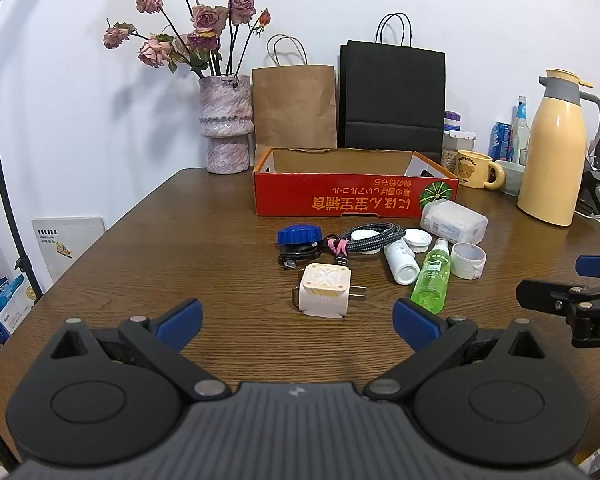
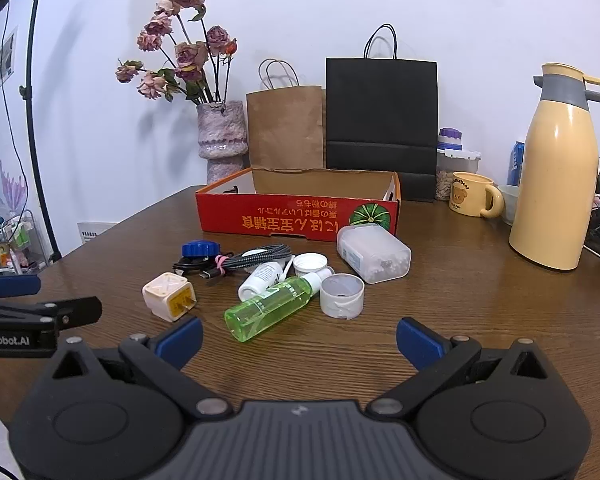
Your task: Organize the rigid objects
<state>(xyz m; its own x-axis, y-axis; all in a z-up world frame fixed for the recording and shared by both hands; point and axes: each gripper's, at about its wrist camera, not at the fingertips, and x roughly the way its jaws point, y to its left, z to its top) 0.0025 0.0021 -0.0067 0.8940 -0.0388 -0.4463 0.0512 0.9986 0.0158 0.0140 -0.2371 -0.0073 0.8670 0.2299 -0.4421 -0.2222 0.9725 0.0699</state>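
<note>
Red cardboard box (image 1: pixel 352 196) sits open at mid-tabletop (image 1: pixel 180 240), far side. Just near of it, clustered: white charger plug (image 1: pixel 324 290), green spray bottle (image 1: pixel 432 276), white bottle (image 1: pixel 400 260), braided cable (image 1: pixel 364 238), blue cap (image 1: pixel 299 235). Left hand-held gripper (image 1: pixel 298 318) and right hand-held gripper (image 2: pixel 300 338) hover near, jaws spread wide, empty.

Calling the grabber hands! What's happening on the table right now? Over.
Left gripper and right gripper open, empty. Plug, green bottle, cables loose before red box. Nothing in the way.

Two low wrist views, angled down, sharing the table (image 1: pixel 140 248) clutter
</note>
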